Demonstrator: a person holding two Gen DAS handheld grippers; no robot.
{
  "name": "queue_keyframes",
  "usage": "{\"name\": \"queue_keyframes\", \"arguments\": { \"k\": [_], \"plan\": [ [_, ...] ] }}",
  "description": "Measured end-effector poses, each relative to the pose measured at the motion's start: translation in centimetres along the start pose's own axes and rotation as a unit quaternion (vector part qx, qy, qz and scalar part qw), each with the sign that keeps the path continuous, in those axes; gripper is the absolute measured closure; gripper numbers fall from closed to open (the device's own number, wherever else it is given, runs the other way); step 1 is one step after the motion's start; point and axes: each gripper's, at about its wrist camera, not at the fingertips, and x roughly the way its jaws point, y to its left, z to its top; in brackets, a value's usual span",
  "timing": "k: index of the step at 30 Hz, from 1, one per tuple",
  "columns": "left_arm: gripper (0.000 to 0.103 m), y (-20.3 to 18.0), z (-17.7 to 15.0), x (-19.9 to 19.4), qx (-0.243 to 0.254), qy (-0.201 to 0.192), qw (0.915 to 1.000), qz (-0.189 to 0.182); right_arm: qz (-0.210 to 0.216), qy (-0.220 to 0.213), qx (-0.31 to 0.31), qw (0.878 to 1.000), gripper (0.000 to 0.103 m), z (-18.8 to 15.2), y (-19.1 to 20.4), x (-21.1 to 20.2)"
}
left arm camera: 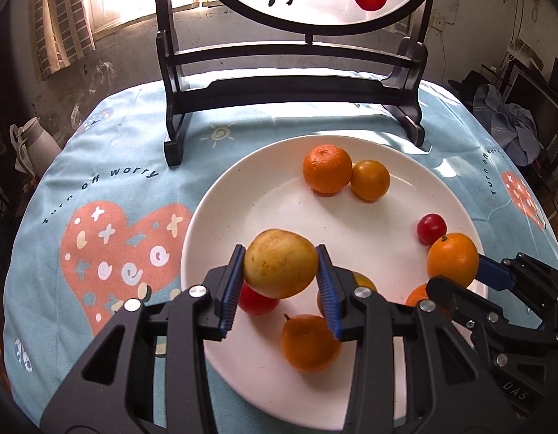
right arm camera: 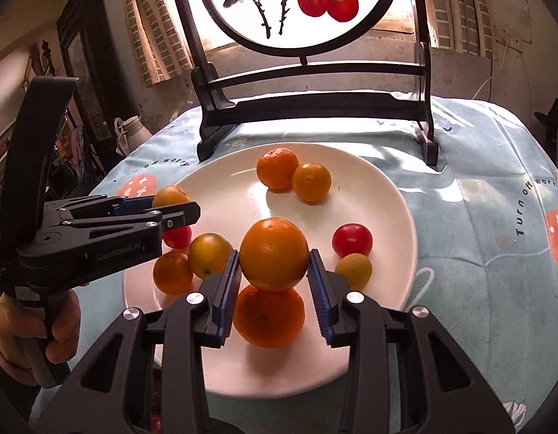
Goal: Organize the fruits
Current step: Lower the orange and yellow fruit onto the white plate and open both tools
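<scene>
A white plate [left arm camera: 264, 199] on the blue tablecloth holds several small oranges and red tomatoes. My left gripper [left arm camera: 280, 253] hangs over the plate's near left side, its blue pads against both sides of a yellow fruit [left arm camera: 280, 264] held at their tips, above a red tomato [left arm camera: 257, 302]. In the right wrist view, my right gripper [right arm camera: 274, 255] has its pads on an orange [right arm camera: 274, 253] just above another orange [right arm camera: 268, 316] on the plate [right arm camera: 224, 188]. The left gripper [right arm camera: 186, 209] shows there from the side.
A dark wooden stand [left arm camera: 293, 86] with a round painted screen stands behind the plate. A pair of oranges [left arm camera: 327, 169] lies at the plate's far side, a tomato [left arm camera: 431, 229] at the right. A hand [right arm camera: 36, 325] grips the left tool's handle.
</scene>
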Motion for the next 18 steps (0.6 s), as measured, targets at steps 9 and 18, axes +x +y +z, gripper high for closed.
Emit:
{"name": "queue_keyframes", "arguments": {
  "k": [9, 18],
  "plan": [
    [0.008, -1.7, -2.9, -7.6, 0.042, -0.072, 0.9938, 0.074, 0.022, -0.029, 0.013, 0.999, 0.053, -2.4, 0.6, -6.0],
    [0.002, -3.0, -10.6, -14.2, 0.030, -0.096, 0.9923, 0.072, 0.026, -0.047, -0.014, 0.998, 0.041, -8.4, 2.3, -11.6]
  ]
}}
